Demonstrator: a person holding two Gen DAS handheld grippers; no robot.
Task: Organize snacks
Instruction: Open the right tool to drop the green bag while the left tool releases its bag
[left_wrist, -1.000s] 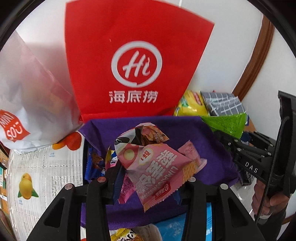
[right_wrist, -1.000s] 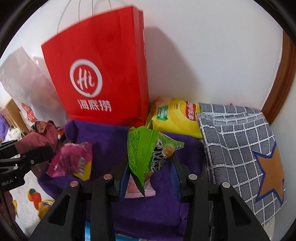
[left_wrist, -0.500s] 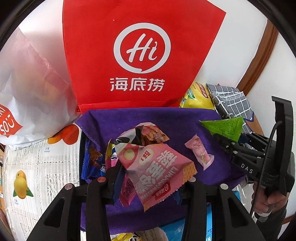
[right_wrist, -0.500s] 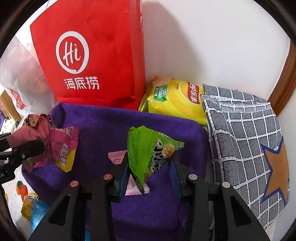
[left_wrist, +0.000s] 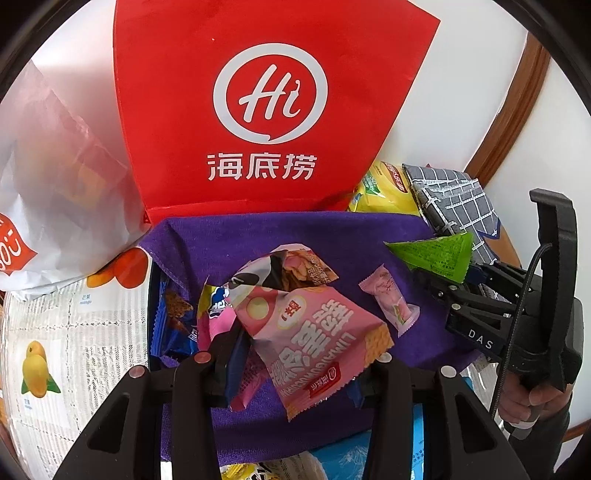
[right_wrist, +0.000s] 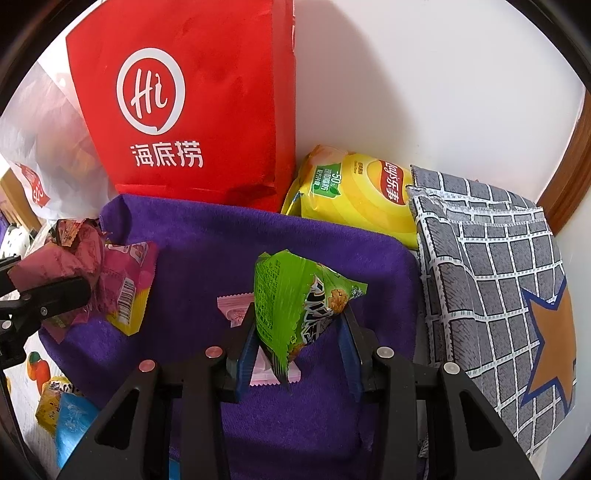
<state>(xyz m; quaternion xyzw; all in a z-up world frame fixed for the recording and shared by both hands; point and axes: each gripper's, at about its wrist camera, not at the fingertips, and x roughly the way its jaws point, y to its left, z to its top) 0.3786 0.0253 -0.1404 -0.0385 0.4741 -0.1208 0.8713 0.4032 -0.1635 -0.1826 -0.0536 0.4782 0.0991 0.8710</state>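
Both grippers have advanced toward the red paper bag (right_wrist: 192, 110). Your left gripper (left_wrist: 291, 354) jaws clamp pink crinkled snack packets (left_wrist: 314, 332); your right gripper (right_wrist: 295, 336) jaws clamp a green foil snack packet (right_wrist: 295, 299), above the purple cloth (right_wrist: 229, 251).

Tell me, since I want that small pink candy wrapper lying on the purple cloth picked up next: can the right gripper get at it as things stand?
Probably not yet. The small pink wrapper lies uncovered just beyond the right gripper, but its jaws are already shut on the green snack packet, which would need putting down first.
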